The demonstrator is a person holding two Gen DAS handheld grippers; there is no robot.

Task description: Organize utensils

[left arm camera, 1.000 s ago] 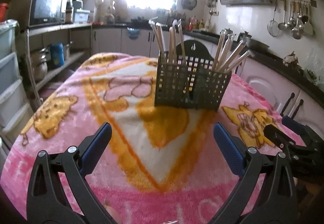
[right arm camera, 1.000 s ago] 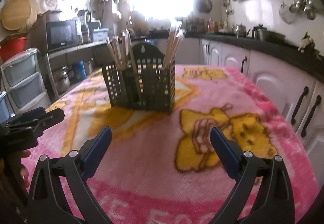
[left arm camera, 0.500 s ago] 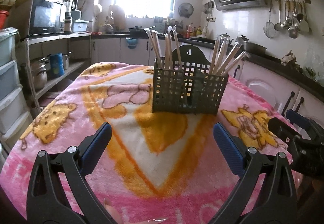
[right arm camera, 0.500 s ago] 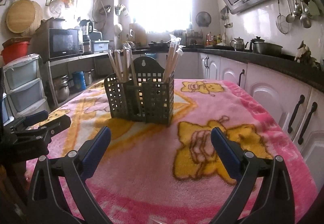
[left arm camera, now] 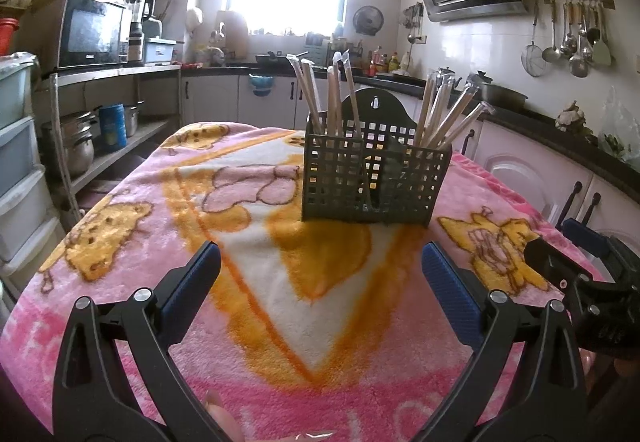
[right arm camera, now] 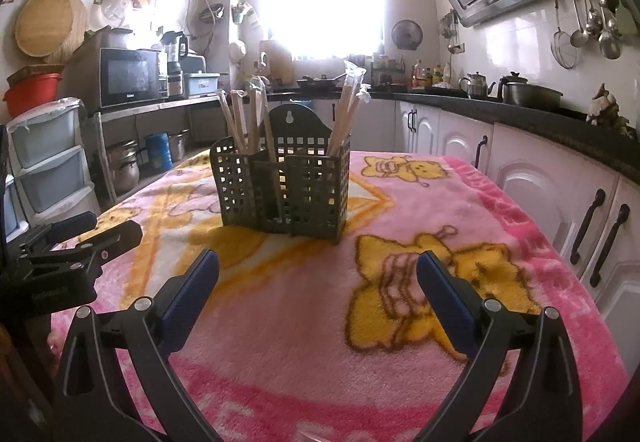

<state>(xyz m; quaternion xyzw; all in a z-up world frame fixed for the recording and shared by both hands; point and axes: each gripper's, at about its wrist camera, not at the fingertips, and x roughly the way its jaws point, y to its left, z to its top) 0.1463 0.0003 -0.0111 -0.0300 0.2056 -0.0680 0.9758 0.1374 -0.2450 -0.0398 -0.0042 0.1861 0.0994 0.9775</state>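
Observation:
A dark green slotted utensil caddy [left arm camera: 374,178] [right arm camera: 285,194] stands upright on the pink blanket-covered table [left arm camera: 160,226] [right arm camera: 420,202]. Several wrapped chopstick pairs [left arm camera: 448,114] [right arm camera: 347,102] lean in its left and right compartments. My left gripper [left arm camera: 320,274] is open and empty, well short of the caddy. My right gripper [right arm camera: 318,282] is open and empty too, in front of the caddy and slightly right of it. Each gripper shows at the side of the other's view: the right gripper [left arm camera: 576,262] low right, the left gripper [right arm camera: 84,234] low left.
Cabinets with dark handles [right arm camera: 592,226] run close along the table's right edge. A shelf rack with pots [left arm camera: 80,146] and plastic drawers [right arm camera: 44,154] stand to the left. A fingertip [left arm camera: 222,416] shows at the bottom edge. Ladles [left arm camera: 572,38] hang on the right wall.
Both grippers have tilted upward and drawn back slightly, so the caddy sits lower and a bit farther in each view. Both stayed open and empty.

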